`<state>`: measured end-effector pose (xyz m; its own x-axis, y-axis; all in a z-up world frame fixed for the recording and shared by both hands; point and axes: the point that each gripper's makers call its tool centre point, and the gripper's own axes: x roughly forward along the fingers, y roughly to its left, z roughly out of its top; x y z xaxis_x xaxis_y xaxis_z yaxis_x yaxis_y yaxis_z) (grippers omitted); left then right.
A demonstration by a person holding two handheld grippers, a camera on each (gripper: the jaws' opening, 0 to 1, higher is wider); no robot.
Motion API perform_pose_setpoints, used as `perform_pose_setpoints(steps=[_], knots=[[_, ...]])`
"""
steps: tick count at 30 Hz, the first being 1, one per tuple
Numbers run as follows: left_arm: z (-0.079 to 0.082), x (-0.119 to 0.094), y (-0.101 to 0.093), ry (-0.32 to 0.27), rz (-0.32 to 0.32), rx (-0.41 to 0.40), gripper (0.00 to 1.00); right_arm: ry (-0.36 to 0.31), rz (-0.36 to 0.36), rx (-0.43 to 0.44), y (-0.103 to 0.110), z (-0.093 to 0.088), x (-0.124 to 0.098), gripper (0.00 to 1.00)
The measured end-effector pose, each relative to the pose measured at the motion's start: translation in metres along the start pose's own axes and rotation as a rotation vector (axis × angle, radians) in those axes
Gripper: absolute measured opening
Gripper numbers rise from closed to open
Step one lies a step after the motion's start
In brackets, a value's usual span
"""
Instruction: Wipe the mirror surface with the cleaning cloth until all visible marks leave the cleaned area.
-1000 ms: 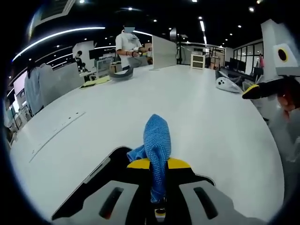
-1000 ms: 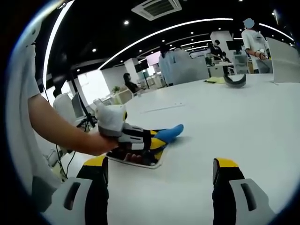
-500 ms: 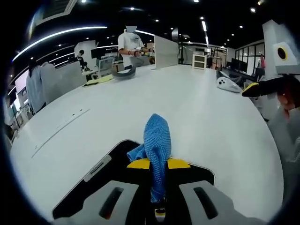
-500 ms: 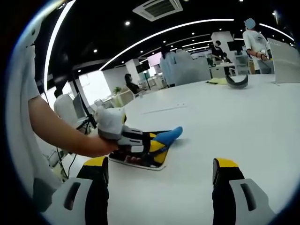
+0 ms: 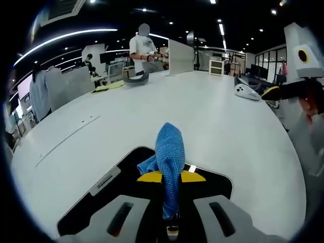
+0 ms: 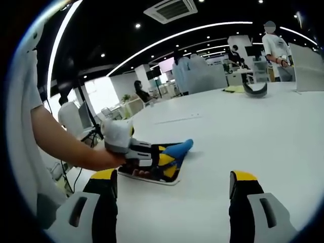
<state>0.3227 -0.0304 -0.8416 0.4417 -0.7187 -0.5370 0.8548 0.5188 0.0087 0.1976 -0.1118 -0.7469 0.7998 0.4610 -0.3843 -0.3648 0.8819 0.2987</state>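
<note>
My left gripper (image 5: 171, 178) is shut on a blue cleaning cloth (image 5: 169, 148), which sticks up and forward between its yellow tips. Under it lies the mirror (image 5: 215, 178), a dark rounded rectangle flat on the white table (image 5: 202, 111). In the right gripper view the left gripper (image 6: 144, 153) rests low over the mirror (image 6: 171, 177), and the blue cloth (image 6: 180, 147) pokes out past it. My right gripper (image 6: 173, 183) hangs open above the table, well to the right of the mirror, with nothing between its jaws. It also appears as the right gripper (image 5: 283, 92) at the right of the left gripper view.
At the far end of the table are a grey curved object (image 5: 135, 79), a yellow sheet (image 5: 107, 86), a white upright panel (image 5: 180, 56) and a white device (image 5: 247, 91). A person (image 5: 143, 48) stands behind them. A bare arm (image 6: 66, 139) holds the left gripper.
The left gripper has drawn back over the mirror with the cloth, so more dark mirror shows ahead of its tips. The right gripper has stayed put and open.
</note>
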Motion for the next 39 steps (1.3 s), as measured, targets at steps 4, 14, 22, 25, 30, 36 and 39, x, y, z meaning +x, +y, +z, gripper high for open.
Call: perform_pose_setpoints(steps=[4, 14, 22, 25, 30, 36, 39], knots=[[-0.001, -0.002, 0.001, -0.004, 0.001, -0.005, 0.07, -0.002, -0.006, -0.001, -0.001, 0.000, -0.002, 0.91], [-0.005, -0.008, 0.005, -0.002, 0.012, -0.009, 0.07, -0.010, -0.014, 0.001, 0.000, 0.000, -0.005, 0.91], [-0.010, -0.016, 0.008, 0.002, 0.024, -0.014, 0.07, -0.020, -0.013, 0.000, 0.002, 0.002, -0.005, 0.91], [-0.012, -0.018, 0.010, 0.002, 0.026, -0.015, 0.07, -0.022, -0.011, -0.001, 0.004, 0.003, -0.006, 0.91], [-0.014, -0.021, 0.012, 0.004, 0.031, -0.013, 0.07, -0.024, -0.017, -0.005, 0.003, 0.004, -0.007, 0.91], [-0.018, -0.028, 0.015, 0.005, 0.040, -0.015, 0.07, -0.021, -0.017, -0.014, 0.004, 0.004, -0.009, 0.91], [-0.020, -0.031, 0.017, 0.005, 0.045, -0.018, 0.07, -0.022, -0.018, -0.014, 0.005, 0.004, -0.009, 0.91]])
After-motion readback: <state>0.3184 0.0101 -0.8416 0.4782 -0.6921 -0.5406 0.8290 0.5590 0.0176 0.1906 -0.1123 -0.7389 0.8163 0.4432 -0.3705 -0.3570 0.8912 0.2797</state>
